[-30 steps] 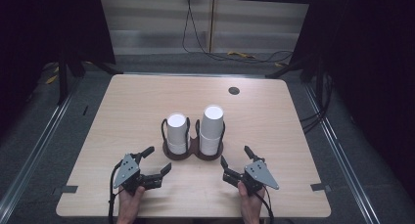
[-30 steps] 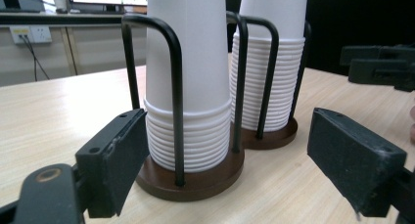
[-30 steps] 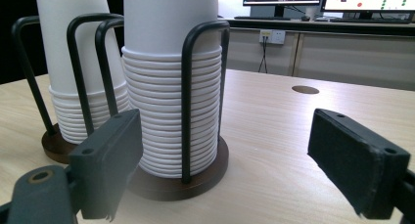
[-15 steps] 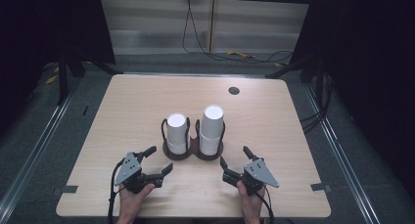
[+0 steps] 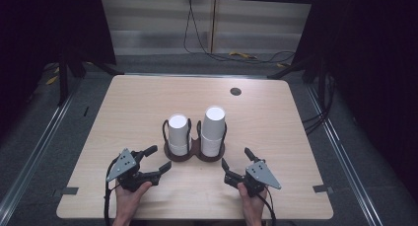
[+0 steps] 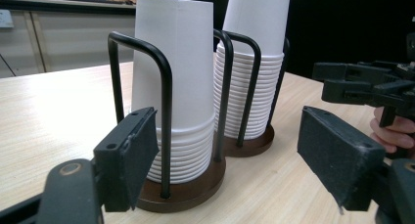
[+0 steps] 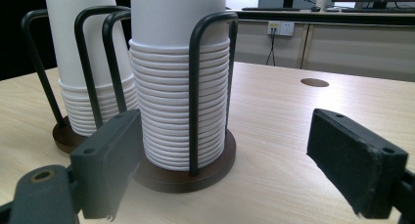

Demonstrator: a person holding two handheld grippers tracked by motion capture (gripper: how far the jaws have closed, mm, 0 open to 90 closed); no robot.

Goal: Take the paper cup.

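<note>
So the person is holding a claw in each hand, low over the near edge of the light wood worktop (image 5: pixel 138 102). The left claw (image 5: pixel 156 160) is sitting just in front and to the left of the cup holder (image 5: pixel 193 154), jaws spread wide and gripping nothing. The right claw (image 5: pixel 237 159) is doing the same on the other side, released and empty too, angled in toward the holder.

The holder is a dark brown double base with black wire loops, standing near the middle of the worktop, a bit toward the person. It's carrying two upside-down stacks of white paper cups: the left stack (image 5: pixel 178 134) is the shorter one, the right stack (image 5: pixel 213 129) is reaching higher. Both are standing upright inside their loops.

In the left gripper view, the shorter stack (image 6: pixel 173 87) is showing right between the open jaws, closer to the left jaw, with the taller one (image 6: pixel 254 62) behind it and the other claw (image 6: pixel 367 82) peeking in at the right edge with a bit of hand. In the right gripper view the taller stack (image 7: pixel 178 82) is looming close by the left jaw, not touching either pad as far as can be told.

There's also a small round dark hole (image 5: pixel 235 91) in the worktop, well behind the holder.
</note>
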